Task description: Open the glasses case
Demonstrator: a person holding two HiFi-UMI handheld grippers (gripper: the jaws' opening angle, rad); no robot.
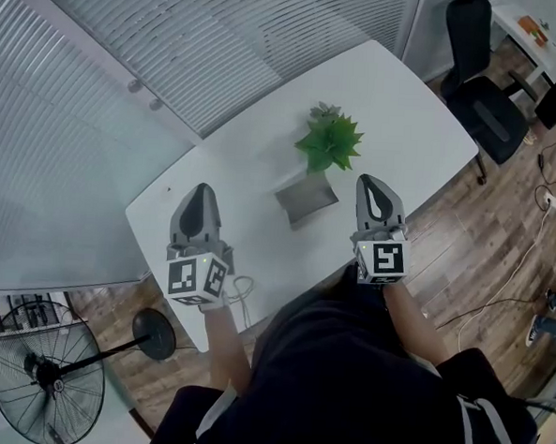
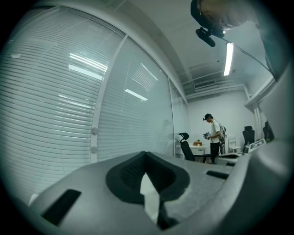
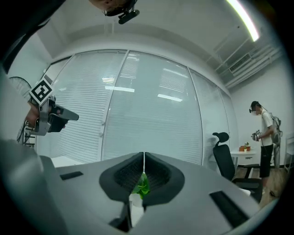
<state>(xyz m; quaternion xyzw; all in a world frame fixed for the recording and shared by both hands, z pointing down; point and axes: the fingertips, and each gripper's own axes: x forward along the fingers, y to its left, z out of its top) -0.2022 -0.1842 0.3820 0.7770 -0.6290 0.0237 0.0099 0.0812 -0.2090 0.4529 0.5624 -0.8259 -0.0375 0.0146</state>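
Note:
The grey glasses case (image 1: 306, 199) lies on the white table (image 1: 407, 112), just in front of a small green plant (image 1: 330, 141). Whether its lid is up I cannot tell from above. My left gripper (image 1: 202, 192) hovers to the left of the case, apart from it, its jaws shut and empty. My right gripper (image 1: 372, 183) hovers to the right of the case, also shut with nothing held. In the left gripper view the left gripper (image 2: 146, 155) has its tips together. The right gripper (image 3: 144, 157) shows the plant (image 3: 141, 185) behind its closed tips.
A black office chair (image 1: 483, 98) stands past the table's right end, and a floor fan (image 1: 48, 376) at lower left. Blinds cover the glass wall (image 1: 156, 59) behind the table. Another person (image 3: 265, 137) stands far off by a desk. Cables lie on the wooden floor (image 1: 530, 251).

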